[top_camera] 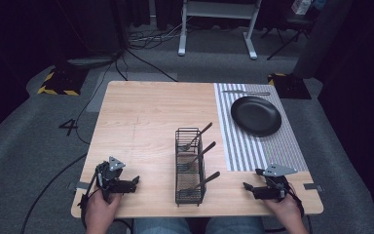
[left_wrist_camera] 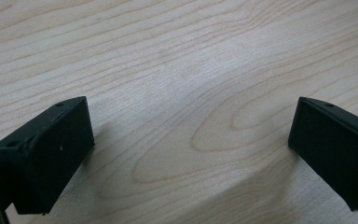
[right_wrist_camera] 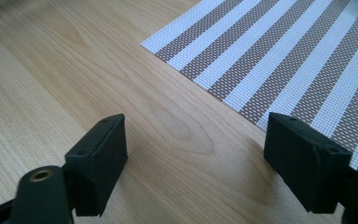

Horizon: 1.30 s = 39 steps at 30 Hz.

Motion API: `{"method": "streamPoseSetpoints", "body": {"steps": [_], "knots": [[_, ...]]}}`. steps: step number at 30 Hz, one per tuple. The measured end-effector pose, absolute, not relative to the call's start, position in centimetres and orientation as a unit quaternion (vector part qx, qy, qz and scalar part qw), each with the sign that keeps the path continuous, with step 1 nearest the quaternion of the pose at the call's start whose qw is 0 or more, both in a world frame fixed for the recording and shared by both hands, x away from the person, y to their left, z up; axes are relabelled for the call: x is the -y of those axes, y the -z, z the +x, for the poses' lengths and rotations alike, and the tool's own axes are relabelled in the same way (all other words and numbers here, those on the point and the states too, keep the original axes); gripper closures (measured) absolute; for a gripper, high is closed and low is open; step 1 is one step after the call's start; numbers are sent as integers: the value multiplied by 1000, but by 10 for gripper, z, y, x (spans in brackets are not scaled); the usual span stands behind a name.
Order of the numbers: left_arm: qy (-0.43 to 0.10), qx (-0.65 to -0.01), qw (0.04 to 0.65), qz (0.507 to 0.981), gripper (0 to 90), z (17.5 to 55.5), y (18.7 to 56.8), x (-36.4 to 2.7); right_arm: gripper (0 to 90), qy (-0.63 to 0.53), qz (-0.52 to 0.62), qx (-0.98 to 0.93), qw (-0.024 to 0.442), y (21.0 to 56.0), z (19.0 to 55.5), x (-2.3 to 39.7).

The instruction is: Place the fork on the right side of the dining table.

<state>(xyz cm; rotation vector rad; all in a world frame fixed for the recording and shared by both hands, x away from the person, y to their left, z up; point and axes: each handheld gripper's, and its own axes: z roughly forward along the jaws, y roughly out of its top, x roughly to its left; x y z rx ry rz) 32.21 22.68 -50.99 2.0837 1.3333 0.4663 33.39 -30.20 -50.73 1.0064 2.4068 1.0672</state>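
Wood-grain table (top_camera: pixel 141 122) before any move: left gripper (top_camera: pixel 135 181) and right gripper (top_camera: pixel 246 185) rest at the near edge, jaws apart, empty. Black wire caddy (top_camera: pixel 190 168) of cutlery stands between them; black round plate (top_camera: pixel 256 115) waits on the striped placemat (top_camera: pixel 253 146). Likely next: reaching for a utensil.

1. High view: the wooden table (top_camera: pixel 146 117) sits brightly lit from above, while the surrounding room falls off into near black.
2. Left gripper view: sharp wood grain, with soft shadows spreading beside both jaws.
3. Right gripper view: the striped placemat (right_wrist_camera: pixel 279 60) is crisp; the top-left corner is blurred.
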Motion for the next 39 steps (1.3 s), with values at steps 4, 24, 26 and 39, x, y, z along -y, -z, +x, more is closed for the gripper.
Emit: {"method": "streamPoseSetpoints", "body": {"steps": [4,24,26,39], "knots": [[-176,-504,307,788,2,322,510,-227,280,-376,361,-837,166,507,334,303],[-177,-504,307,788,1,323,510,-227,475,-385,372,-836,119,480,324,298],[-177,-504,307,788,1,323,510,-227,479,-386,368,-838,121,476,322,296],[-177,-503,307,788,1,323,510,-227,493,-400,343,-842,117,441,314,283]]}}
